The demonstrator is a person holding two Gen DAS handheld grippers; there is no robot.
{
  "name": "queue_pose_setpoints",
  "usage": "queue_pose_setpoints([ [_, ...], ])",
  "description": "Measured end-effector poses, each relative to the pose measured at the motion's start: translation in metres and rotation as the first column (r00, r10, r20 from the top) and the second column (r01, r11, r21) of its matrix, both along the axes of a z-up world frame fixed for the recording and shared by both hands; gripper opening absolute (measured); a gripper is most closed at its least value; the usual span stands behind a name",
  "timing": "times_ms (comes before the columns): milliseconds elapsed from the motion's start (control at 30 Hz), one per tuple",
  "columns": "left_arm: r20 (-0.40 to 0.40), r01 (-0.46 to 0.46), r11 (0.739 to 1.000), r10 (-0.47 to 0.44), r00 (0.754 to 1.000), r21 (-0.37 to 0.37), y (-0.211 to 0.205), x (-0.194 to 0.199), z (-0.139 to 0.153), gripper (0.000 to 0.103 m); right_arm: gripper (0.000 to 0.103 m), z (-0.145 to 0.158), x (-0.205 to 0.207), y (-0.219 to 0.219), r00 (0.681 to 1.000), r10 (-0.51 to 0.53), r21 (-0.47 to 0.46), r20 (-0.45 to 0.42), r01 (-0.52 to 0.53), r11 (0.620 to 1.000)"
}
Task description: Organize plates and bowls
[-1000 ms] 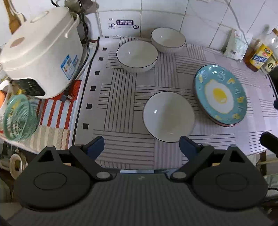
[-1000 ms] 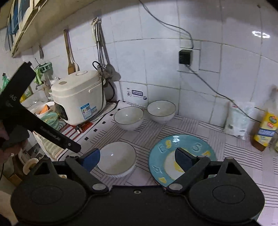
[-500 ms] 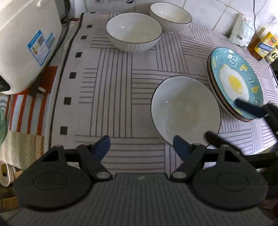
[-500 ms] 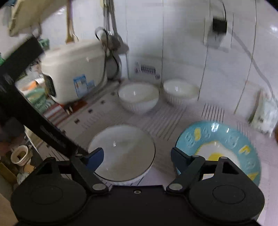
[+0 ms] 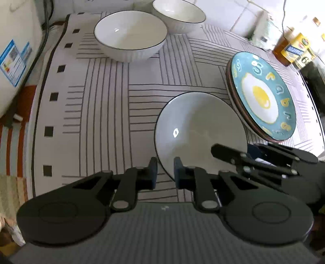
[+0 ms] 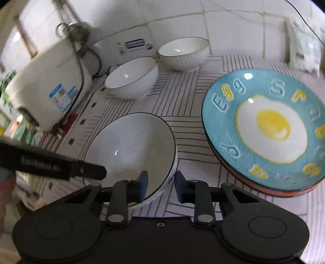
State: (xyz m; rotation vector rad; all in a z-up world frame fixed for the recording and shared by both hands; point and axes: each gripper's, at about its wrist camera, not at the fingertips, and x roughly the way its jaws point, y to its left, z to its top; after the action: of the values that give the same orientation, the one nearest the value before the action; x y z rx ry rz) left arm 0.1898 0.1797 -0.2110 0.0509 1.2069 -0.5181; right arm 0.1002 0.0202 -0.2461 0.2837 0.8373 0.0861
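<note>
A white bowl with a dark rim sits on the striped mat near the front. My left gripper has its jaws narrowed around the bowl's near-left rim. My right gripper has its jaws narrowed around the bowl's right rim; it also shows in the left wrist view. Whether either pair of pads touches the rim I cannot tell. Two more white bowls stand at the back. A blue fried-egg plate tops a small stack of plates at the right.
A white rice cooker stands at the left with its cord. Bottles and a bag stand at the back right against the tiled wall. The striped mat covers the counter.
Both grippers have moved down and forward to the near bowl. Their jaws have closed from wide open to narrow around its rim, one on each side.
</note>
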Motion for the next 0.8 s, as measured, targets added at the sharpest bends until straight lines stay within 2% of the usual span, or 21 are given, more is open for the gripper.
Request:
queue_pose_setpoints([
  [133, 0.008, 0.017, 1.000, -0.017, 1.000, 0.021, -0.001, -0.002, 0.002, 0.015, 0.025, 0.000, 0.007, 0.001, 0.999, -0.037, 0.010, -0.016, 0.037, 0.999],
  [300, -0.012, 0.004, 1.000, -0.003, 1.000, 0.020, 0.010, 0.001, 0.005, 0.015, 0.024, 0.012, 0.013, 0.006, 1.000, 0.002, -0.003, 0.006, -0.002, 1.000],
  [500, 0.017, -0.026, 0.999, 0.025, 1.000, 0.047, 0.017, 0.016, 0.010, 0.015, 0.024, 0.024, 0.037, 0.015, 0.999, 0.042, -0.019, 0.005, -0.042, 0.999],
  [633, 0.010, -0.031, 0.999, 0.031, 0.999, 0.031, 0.017, 0.028, 0.010, 0.015, 0.024, 0.022, 0.052, 0.017, 1.000, 0.029, -0.002, -0.007, -0.029, 1.000],
  [733, 0.025, -0.028, 0.999, 0.027, 0.999, 0.038, 0.013, 0.032, 0.008, 0.015, 0.024, 0.018, 0.056, 0.009, 1.000, -0.008, 0.053, -0.019, 0.009, 0.999],
  [800, 0.022, -0.032, 0.999, 0.031, 0.999, 0.039, 0.012, 0.035, 0.006, 0.015, 0.024, 0.016, 0.059, 0.008, 1.000, -0.012, 0.046, -0.014, 0.012, 0.999],
])
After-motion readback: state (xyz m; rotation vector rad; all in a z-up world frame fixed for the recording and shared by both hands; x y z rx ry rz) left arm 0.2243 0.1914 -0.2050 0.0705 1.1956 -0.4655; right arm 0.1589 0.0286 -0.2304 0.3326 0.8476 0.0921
